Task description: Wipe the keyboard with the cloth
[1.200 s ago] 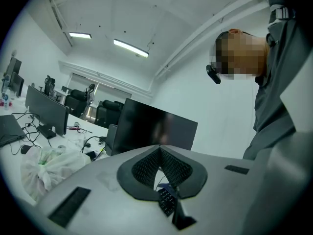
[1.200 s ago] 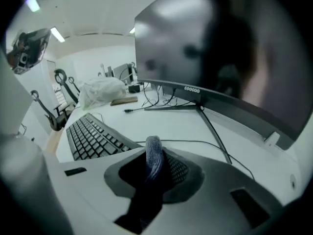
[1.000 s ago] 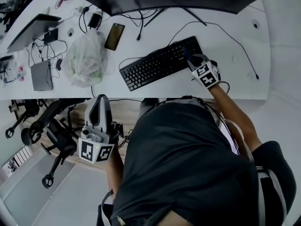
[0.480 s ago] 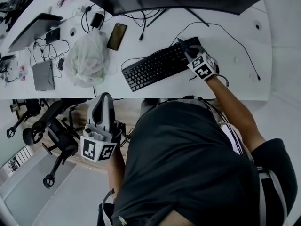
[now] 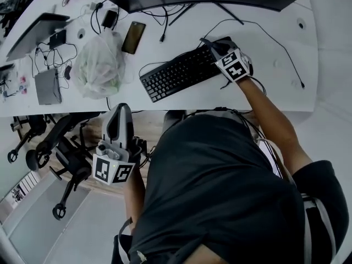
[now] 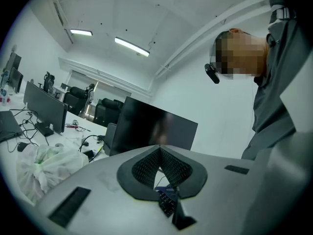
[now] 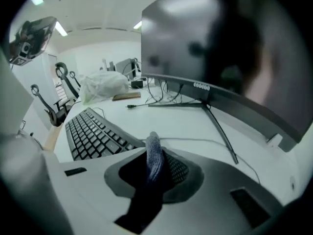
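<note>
Pinching cloth (image 7: 153, 155), R gripper (image 5: 212, 46) at kbd (image 5: 176, 73) right edge; L gripper (image 5: 119, 112) off desk (image 5: 275, 89).

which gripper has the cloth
The right gripper: a blue-grey cloth is pinched between its fingers at the right end of the keyboard. The left gripper has its fingers shut on nothing, away from the desk.

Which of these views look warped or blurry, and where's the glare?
Head view: dim, with the desk edge bowed by the wide lens. Left gripper view: dark round corners, ceiling lights blown out. Right gripper view: the cloth is soft up close, the monitor shows smeared reflections.
</note>
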`<action>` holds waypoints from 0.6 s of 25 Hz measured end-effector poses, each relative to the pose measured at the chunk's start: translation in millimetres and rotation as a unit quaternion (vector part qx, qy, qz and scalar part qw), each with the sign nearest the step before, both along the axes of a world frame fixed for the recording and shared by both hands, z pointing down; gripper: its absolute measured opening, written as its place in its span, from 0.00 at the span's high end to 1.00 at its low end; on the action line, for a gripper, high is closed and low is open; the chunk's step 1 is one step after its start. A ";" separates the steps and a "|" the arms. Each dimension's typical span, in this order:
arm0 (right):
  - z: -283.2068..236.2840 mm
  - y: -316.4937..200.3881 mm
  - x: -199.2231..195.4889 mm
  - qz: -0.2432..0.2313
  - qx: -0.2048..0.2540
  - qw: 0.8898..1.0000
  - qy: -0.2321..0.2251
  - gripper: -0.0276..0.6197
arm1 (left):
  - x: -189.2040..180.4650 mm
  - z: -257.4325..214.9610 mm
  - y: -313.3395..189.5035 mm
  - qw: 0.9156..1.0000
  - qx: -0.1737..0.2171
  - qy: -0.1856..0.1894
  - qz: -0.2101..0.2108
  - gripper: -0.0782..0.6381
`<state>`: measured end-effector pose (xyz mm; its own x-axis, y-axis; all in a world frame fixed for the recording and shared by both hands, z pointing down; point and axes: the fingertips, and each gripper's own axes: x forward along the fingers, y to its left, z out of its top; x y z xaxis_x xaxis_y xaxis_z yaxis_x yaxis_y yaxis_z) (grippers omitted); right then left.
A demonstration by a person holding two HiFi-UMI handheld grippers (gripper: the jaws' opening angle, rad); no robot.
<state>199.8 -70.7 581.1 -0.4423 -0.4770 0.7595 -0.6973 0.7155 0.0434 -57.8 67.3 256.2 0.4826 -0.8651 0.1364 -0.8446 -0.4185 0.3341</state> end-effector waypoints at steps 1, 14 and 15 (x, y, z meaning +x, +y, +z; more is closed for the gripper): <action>6.4 4.3 1.4 0.005 -0.008 1.000 0.000 0.86 | 1.3 -4.4 0.7 1.000 0.004 -0.003 -0.001 0.88; -10.3 -0.6 -36.7 -0.028 0.006 0.999 -0.036 0.86 | -6.6 10.4 4.5 0.999 -0.021 0.020 -0.014 0.88; -2.3 -1.1 -39.3 -0.030 -0.007 0.999 -0.030 0.86 | -4.1 7.4 3.5 1.000 -0.017 0.018 -0.012 0.88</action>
